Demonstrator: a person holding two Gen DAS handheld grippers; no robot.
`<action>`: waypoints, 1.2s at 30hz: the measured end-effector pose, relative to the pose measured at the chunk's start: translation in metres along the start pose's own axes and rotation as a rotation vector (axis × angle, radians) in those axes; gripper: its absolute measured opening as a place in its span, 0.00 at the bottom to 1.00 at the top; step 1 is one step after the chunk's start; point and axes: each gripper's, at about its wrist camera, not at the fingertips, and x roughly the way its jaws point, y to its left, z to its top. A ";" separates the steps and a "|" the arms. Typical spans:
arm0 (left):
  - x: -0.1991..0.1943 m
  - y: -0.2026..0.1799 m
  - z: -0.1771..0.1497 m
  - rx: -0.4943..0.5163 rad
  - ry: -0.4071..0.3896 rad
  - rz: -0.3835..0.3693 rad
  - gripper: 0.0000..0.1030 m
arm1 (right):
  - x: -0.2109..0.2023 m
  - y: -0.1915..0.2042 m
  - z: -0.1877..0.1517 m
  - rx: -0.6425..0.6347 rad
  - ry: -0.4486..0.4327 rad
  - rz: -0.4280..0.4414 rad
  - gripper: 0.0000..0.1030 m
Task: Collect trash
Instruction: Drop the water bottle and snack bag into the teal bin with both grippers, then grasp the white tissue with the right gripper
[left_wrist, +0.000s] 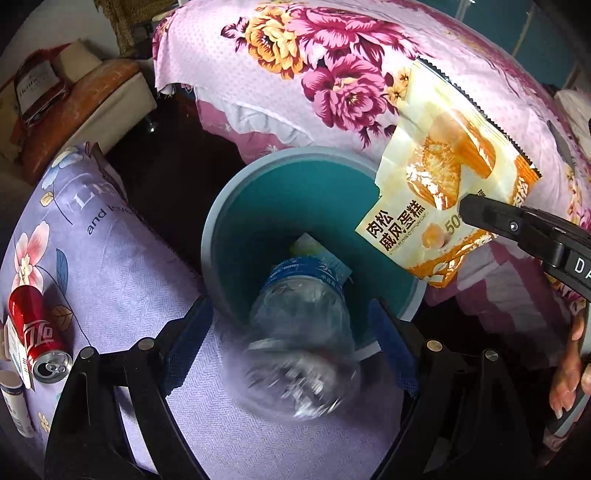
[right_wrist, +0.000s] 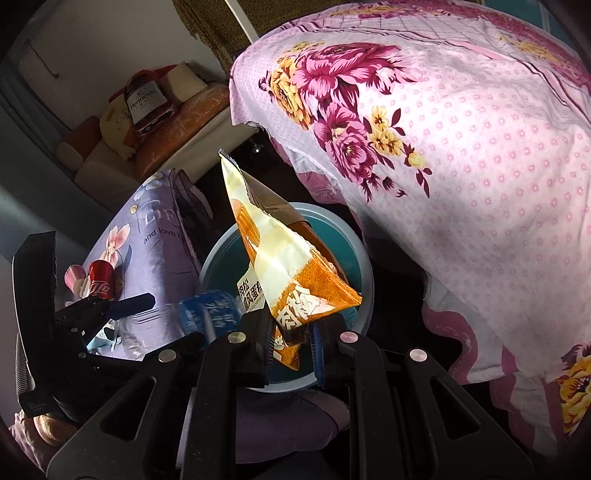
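A clear plastic bottle with a blue label, blurred by motion, hangs loose between the fingers of my left gripper, right over the teal bin with a grey rim. The blue pads stand wide and apart from the bottle's sides. My right gripper is shut on the lower corner of an orange and cream cake wrapper, held upright above the bin's rim. In the right wrist view my left gripper is at the left with the blurred bottle. Some pale packaging lies inside the bin.
A red cola can lies on the lilac floral cloth left of the bin, with a small white bottle beside it. A pink floral quilt rises behind and right of the bin. A person's hand shows at the right edge.
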 end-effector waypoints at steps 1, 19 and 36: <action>0.002 0.001 -0.001 -0.006 0.004 -0.006 0.84 | 0.001 0.000 0.000 -0.001 0.003 0.000 0.15; -0.027 0.038 -0.048 -0.174 -0.038 -0.084 0.88 | 0.026 0.027 -0.005 -0.030 0.102 -0.017 0.47; -0.073 0.088 -0.120 -0.307 -0.092 -0.071 0.89 | 0.007 0.092 -0.025 -0.121 0.122 0.007 0.74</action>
